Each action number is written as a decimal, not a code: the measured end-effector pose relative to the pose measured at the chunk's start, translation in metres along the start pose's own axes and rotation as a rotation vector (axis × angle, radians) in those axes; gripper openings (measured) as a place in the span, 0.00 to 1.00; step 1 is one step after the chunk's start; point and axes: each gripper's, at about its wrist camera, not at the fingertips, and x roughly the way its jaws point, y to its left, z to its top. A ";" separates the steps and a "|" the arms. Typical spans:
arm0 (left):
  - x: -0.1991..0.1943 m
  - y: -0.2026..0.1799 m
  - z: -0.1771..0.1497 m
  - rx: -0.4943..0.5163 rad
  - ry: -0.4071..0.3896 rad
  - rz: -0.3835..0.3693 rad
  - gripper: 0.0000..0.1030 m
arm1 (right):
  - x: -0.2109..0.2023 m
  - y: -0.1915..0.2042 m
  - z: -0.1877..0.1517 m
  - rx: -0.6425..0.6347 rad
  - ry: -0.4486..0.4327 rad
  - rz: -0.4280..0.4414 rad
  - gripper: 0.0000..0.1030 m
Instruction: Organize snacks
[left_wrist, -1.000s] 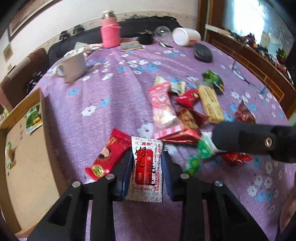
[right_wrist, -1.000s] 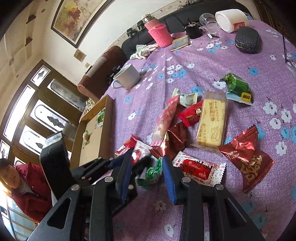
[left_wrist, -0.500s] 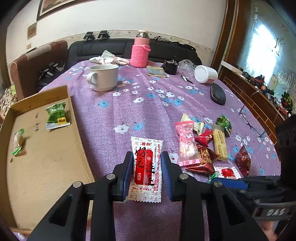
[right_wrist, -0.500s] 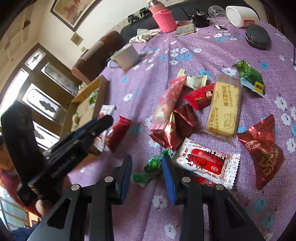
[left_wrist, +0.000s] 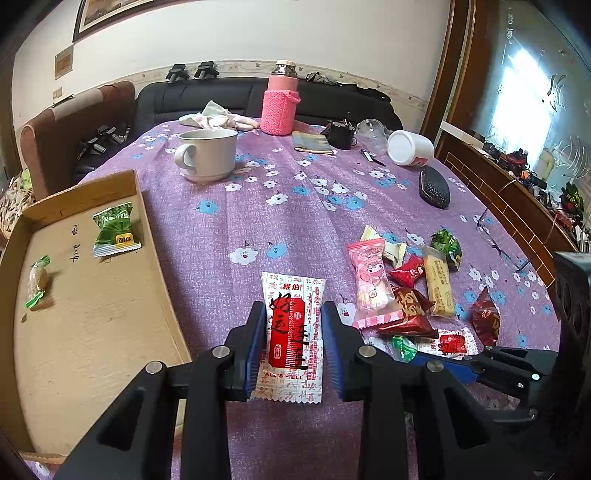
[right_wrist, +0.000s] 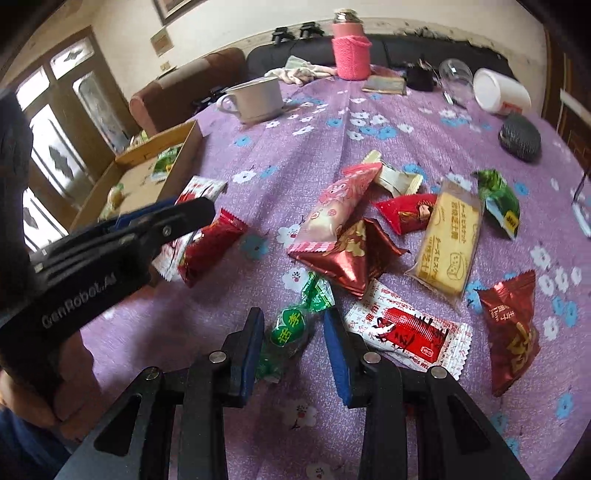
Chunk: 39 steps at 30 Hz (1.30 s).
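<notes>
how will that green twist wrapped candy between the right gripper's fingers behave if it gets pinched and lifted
The green candy is small, so probably very light. Its middle looks rounded and firm, so it may roll or squirt sideways unless the right gripper closes squarely on it. The crinkly twisted ends look floppy and shiny, likely slippery, so a grasp on the wrapper alone seems less secure.

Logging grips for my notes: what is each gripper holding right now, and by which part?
The left gripper holds the white-and-red snack packet by its long side edges. The right gripper straddles a green wrapped candy, apparently unclamped.
</notes>
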 end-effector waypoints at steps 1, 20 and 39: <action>0.000 0.000 0.000 -0.001 0.000 0.001 0.29 | 0.000 0.003 -0.001 -0.018 -0.002 -0.020 0.25; -0.004 -0.013 -0.004 0.063 -0.030 0.033 0.29 | -0.033 -0.006 0.004 0.064 -0.162 0.018 0.25; -0.012 -0.028 -0.007 0.138 -0.095 0.089 0.29 | -0.035 -0.012 0.003 0.092 -0.168 0.030 0.25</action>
